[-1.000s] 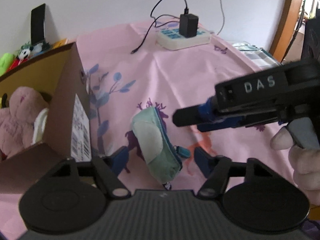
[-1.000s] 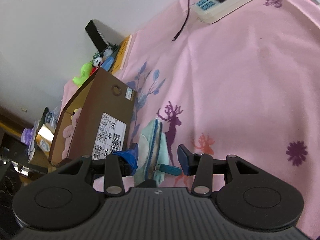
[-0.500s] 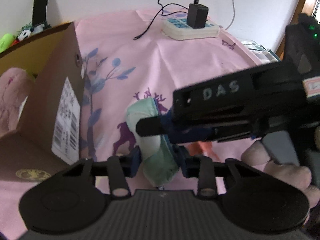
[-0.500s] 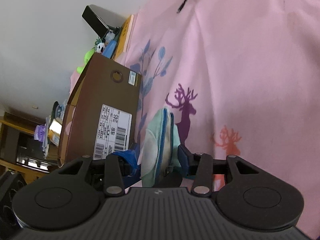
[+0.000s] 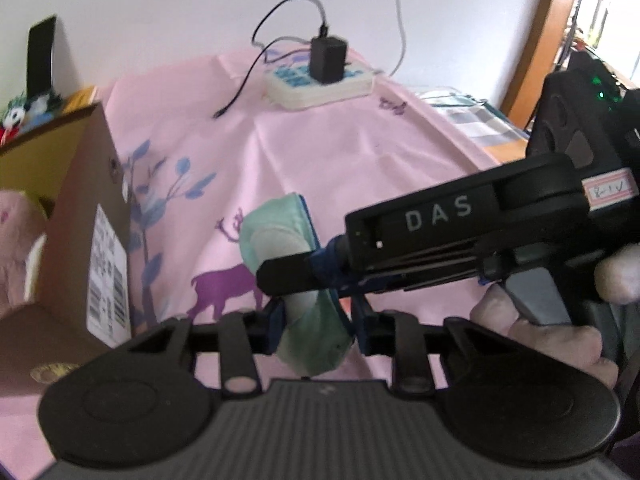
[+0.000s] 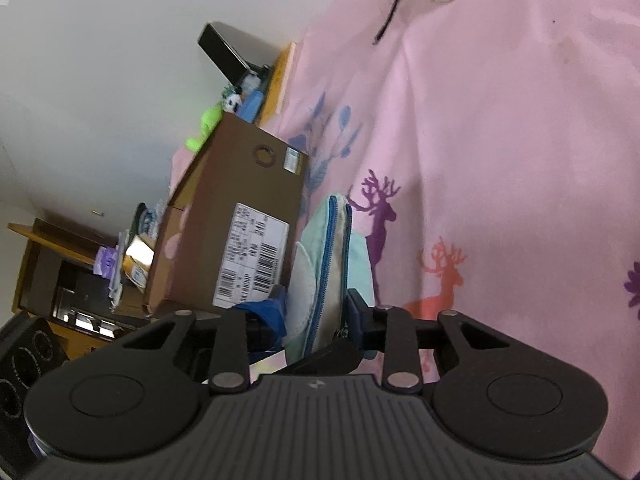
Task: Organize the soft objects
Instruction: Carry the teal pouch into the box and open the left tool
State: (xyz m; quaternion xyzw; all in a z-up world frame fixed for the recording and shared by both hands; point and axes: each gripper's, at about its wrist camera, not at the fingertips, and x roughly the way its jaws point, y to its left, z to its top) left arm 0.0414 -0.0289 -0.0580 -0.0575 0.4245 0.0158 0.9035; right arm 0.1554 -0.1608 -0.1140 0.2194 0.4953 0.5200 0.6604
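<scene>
A soft, padded mint-green zip pouch (image 5: 298,280) with a blue zipper and a paler rounded patch stands on edge above the pink printed cloth (image 5: 360,152), beside the brown cardboard shoebox (image 5: 100,216). The box is rigid, matte, with a white barcode label; a pink plush toy (image 5: 16,248) lies inside it.

The left gripper (image 5: 316,326) points steeply down, its blue pads on either side of the pouch's lower end. Its jaws are closing and already press the fabric inward.

The right gripper (image 6: 316,314) comes in from the side at a shallow downward angle. Its jaws are closing too, with the pouch's zipper edge between them, both pads touching the fabric. A bare hand (image 5: 560,332) wraps its handle.

A white power strip (image 5: 320,84) with a black adapter sits at the far edge.
</scene>
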